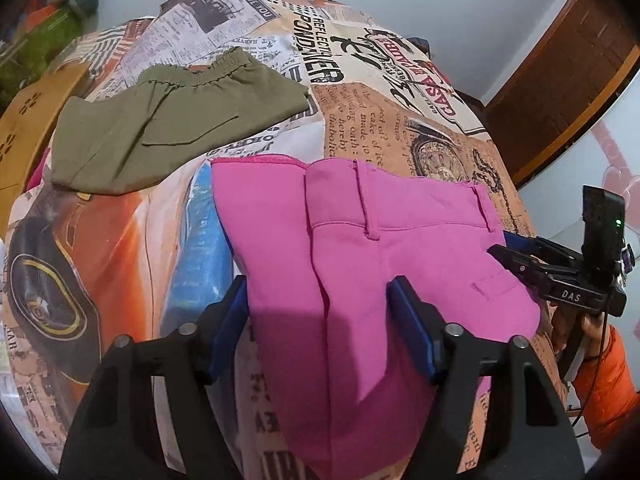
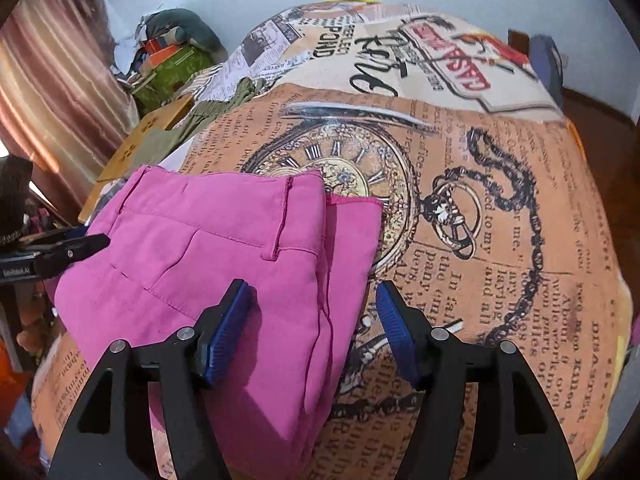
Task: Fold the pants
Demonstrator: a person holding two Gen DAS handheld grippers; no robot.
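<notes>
The pink pants (image 1: 384,264) lie folded near the table's (image 1: 400,120) front edge, long axis running toward the person. Left gripper (image 1: 320,320) and right gripper (image 2: 312,320) straddle opposite folded edges, both spread, pinching nothing.

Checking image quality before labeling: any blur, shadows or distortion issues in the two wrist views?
Left wrist: heavy fisheye bulge, dark corner vignette; sharp overall; the left gripper casts a shadow on the pink pants. Right wrist: same bulge; the pocket-watch print is crisp, the curtain at the edge soft and streaked with glare.
</notes>
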